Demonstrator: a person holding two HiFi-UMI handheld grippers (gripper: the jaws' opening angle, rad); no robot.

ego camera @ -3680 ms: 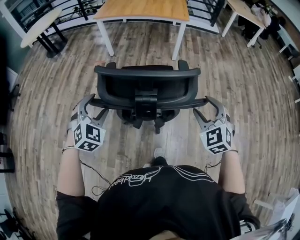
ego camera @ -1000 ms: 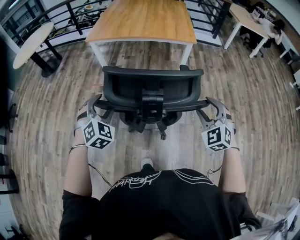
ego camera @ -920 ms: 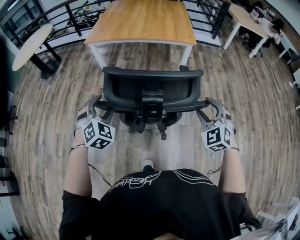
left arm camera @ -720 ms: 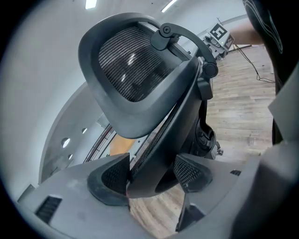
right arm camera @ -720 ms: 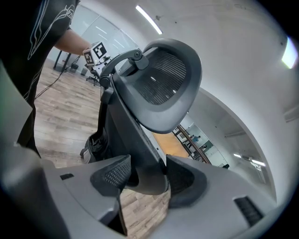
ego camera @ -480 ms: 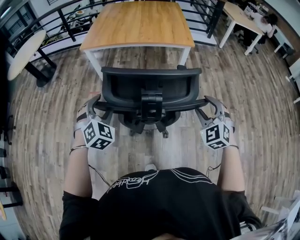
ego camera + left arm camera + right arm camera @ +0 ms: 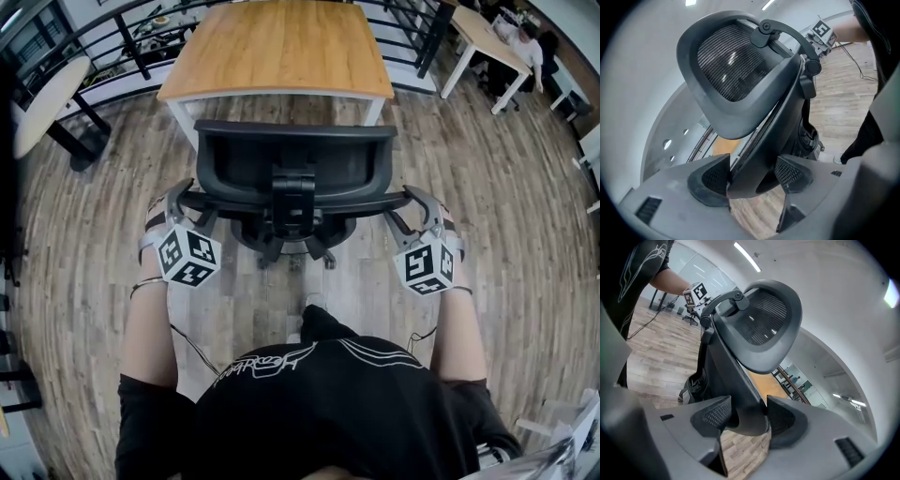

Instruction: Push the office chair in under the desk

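Observation:
The black mesh-backed office chair [image 7: 293, 167] stands in front of me, its back towards me and its front at the wood-topped desk [image 7: 277, 47] with white legs. My left gripper [image 7: 182, 200] is shut on the left end of the chair's back frame [image 7: 754, 145]. My right gripper [image 7: 410, 199] is shut on the right end of that frame [image 7: 740, 394]. In the left gripper view the frame's edge sits between the pads [image 7: 712, 178]. The right gripper view shows the same between its pads [image 7: 715, 416]. The chair's base and wheels [image 7: 291, 248] show below the back.
A round white table [image 7: 42, 94] stands at the far left and a black railing [image 7: 141, 33] runs behind the desk. Another white desk [image 7: 478, 33] with a seated person [image 7: 530, 42] is at the far right. My foot [image 7: 314, 307] is on the plank floor behind the chair.
The chair has rolled forward toward the desk with both grippers still clamped on its back; the desk's front edge now lies just beyond the backrest. I have stepped forward behind it.

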